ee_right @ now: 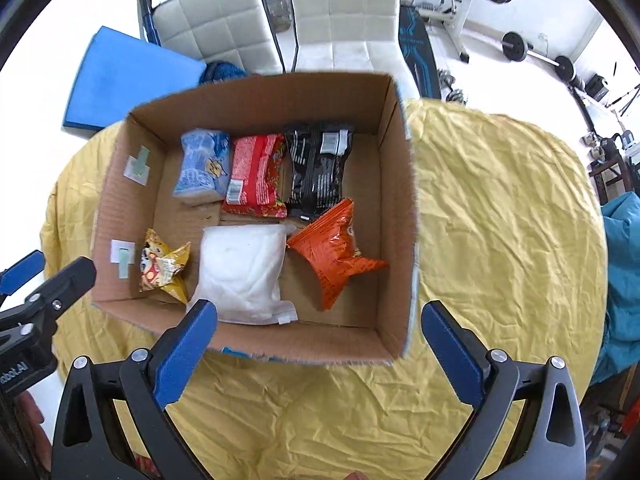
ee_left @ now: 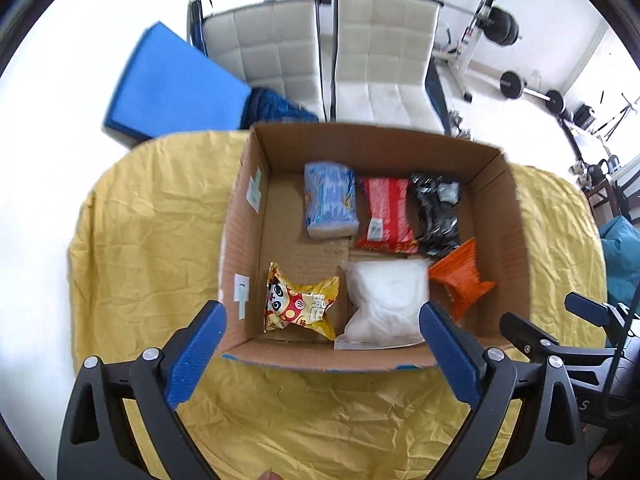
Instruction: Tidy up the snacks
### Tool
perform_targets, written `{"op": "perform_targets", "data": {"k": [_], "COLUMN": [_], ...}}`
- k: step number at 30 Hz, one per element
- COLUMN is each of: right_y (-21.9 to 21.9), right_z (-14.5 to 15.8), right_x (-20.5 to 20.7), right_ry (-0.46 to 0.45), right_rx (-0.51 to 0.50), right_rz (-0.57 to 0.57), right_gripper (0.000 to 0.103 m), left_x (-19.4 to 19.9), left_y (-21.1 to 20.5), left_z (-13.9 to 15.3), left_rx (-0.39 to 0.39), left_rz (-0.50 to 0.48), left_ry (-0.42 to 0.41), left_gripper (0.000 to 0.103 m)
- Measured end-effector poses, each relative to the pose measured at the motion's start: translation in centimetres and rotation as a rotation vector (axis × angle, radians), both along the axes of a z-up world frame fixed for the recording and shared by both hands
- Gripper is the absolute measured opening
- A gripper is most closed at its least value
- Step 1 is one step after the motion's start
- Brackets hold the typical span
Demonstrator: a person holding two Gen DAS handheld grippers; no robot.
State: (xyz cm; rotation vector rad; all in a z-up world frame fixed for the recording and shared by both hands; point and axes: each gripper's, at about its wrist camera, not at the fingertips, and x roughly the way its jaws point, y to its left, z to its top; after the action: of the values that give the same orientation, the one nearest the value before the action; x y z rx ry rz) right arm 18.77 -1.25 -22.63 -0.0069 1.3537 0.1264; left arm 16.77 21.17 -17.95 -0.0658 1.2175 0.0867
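Observation:
An open cardboard box [ee_left: 500, 216] [ee_right: 396, 200] stands on a yellow cloth. Inside lie a light blue pack [ee_left: 330, 204] [ee_right: 204, 166], a red pack [ee_left: 386, 214] [ee_right: 256, 176], a black pack [ee_left: 436, 212] [ee_right: 318, 168], an orange bag [ee_left: 462, 276] [ee_right: 340, 252], a white pouch [ee_left: 386, 300] [ee_right: 242, 272] and a yellow bag [ee_left: 298, 306] [ee_right: 164, 266]. My left gripper [ee_left: 322, 318] hovers open over the box's near edge, holding nothing. My right gripper [ee_right: 318, 316] is open and empty above the near wall.
The yellow cloth [ee_left: 152, 232] [ee_right: 500, 220] covers the round table. Two white chairs [ee_left: 384, 52] [ee_right: 344, 12] stand behind it, beside a blue mat [ee_left: 168, 80] [ee_right: 128, 76]. Gym weights [ee_left: 532, 92] [ee_right: 536, 52] lie at the back right.

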Motion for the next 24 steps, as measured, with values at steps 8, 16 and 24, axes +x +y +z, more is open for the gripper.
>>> {"op": "perform_targets", "data": {"k": [8, 16, 24], "right_y": [-2.1, -3.5, -4.5], "right_z": [7.9, 15.3, 21.0], "right_x": [-4.7, -10.2, -15.6], "right_ry": [-0.106, -0.180, -0.243], "right_rx": [0.024, 0.073, 0.110], "right_rz": [-0.003, 0.010, 0.031], "right_gripper": [0.103, 0.103, 0.103], "left_x": [-4.5, -9.1, -12.6], "left_y": [-2.0, -3.1, -4.0], "left_z": [7.5, 13.2, 17.1], "left_rx": [-0.001, -0.046, -0.036], "left_rz": [-0.008, 0.000, -0.007], "left_ry": [-0.115, -0.182, -0.216], "left_gripper": [0.099, 0.099, 0.099]}}
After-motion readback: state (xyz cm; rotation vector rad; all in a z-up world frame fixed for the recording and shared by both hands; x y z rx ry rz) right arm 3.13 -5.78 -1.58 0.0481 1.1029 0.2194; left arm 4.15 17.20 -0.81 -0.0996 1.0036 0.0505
